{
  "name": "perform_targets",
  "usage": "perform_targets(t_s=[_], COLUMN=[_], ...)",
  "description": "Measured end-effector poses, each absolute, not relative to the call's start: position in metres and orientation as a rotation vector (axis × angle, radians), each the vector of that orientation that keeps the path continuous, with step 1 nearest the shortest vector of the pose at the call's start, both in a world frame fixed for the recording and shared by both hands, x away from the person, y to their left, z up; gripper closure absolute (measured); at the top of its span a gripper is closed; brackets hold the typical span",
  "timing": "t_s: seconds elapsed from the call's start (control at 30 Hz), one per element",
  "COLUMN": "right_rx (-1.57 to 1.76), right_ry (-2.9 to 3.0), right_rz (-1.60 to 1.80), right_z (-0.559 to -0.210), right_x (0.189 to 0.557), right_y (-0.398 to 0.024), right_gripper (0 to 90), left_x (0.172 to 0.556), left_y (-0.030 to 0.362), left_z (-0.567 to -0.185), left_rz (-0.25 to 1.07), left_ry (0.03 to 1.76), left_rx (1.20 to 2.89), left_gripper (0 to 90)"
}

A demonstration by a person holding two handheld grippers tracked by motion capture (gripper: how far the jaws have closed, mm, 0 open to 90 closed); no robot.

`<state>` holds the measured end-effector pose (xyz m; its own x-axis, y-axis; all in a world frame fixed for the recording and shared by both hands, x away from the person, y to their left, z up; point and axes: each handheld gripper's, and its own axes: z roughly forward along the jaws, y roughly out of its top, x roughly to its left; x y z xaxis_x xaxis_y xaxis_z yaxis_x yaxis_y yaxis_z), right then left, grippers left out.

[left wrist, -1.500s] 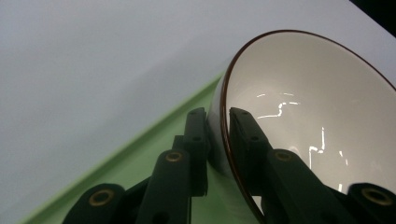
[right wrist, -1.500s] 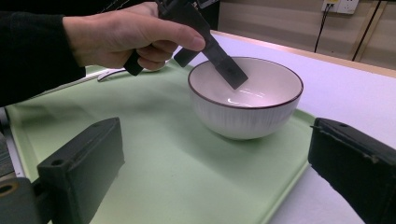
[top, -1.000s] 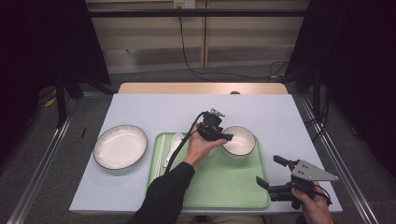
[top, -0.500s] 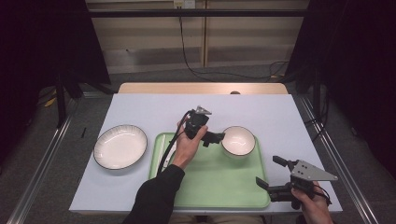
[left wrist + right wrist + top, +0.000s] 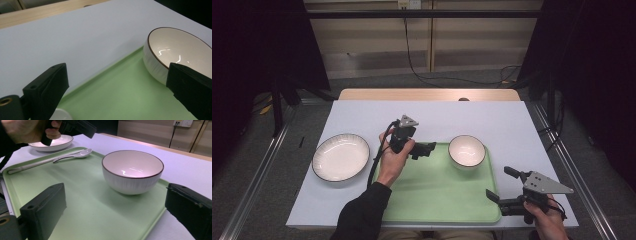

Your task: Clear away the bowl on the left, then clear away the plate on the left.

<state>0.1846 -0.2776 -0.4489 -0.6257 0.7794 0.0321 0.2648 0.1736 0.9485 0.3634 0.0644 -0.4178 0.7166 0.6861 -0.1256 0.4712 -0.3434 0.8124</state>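
The white tabletop [image 5: 512, 120] carries a green tray [image 5: 437, 195], with a wide plate [image 5: 340, 156] off its 9 o'clock side. The bowl [image 5: 467, 150] stands upright in the tray's 1 o'clock corner, and a spoon [image 5: 75, 155] lies along the tray's far-left edge as the right gripper view shows it. The step in hand looks like backing the left claw [image 5: 428, 148] away from the set-down bowl. To do it well, the jaws should stay spread and draw straight back towards 9 o'clock, lifted enough to clear the rim and the spoon beneath the hand. The left claw's jaws have just been opening and stand wide, with nothing between them. The bowl sits at its 3 o'clock, near but apart, and in the left gripper view it stands beyond the right-hand jaw. The right claw [image 5: 498, 182] rests at the tray's 4 o'clock corner, spread wide and empty, with the bowl at its 11 o'clock, well apart.
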Motion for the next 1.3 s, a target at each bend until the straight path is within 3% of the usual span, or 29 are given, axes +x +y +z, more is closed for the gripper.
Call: perform_targets(t_s=[0.23,0.47,0.8,1.3], right_rx=[0.989,0.992,0.998,1.004], right_ry=[1.981,1.976,1.978,1.976], right_rz=[1.464,1.461,1.454,1.452], right_z=[-0.449,-0.449,-0.449,-0.449], right_x=[0.185,0.185,0.187,0.188], right_y=[-0.278,-0.279,-0.278,-0.277], right_gripper=[3.1,3.1,3.1,3.1], left_x=[0.35,0.338,0.332,0.318], left_y=[0.079,0.116,0.164,0.229], left_z=[-0.411,-0.409,-0.414,-0.414], left_rz=[0.418,0.47,0.448,0.518], left_ry=[0.815,0.868,0.978,1.053], left_rx=[2.088,2.045,1.911,1.89], left_gripper=[3.8,3.3,4.0,4.8])
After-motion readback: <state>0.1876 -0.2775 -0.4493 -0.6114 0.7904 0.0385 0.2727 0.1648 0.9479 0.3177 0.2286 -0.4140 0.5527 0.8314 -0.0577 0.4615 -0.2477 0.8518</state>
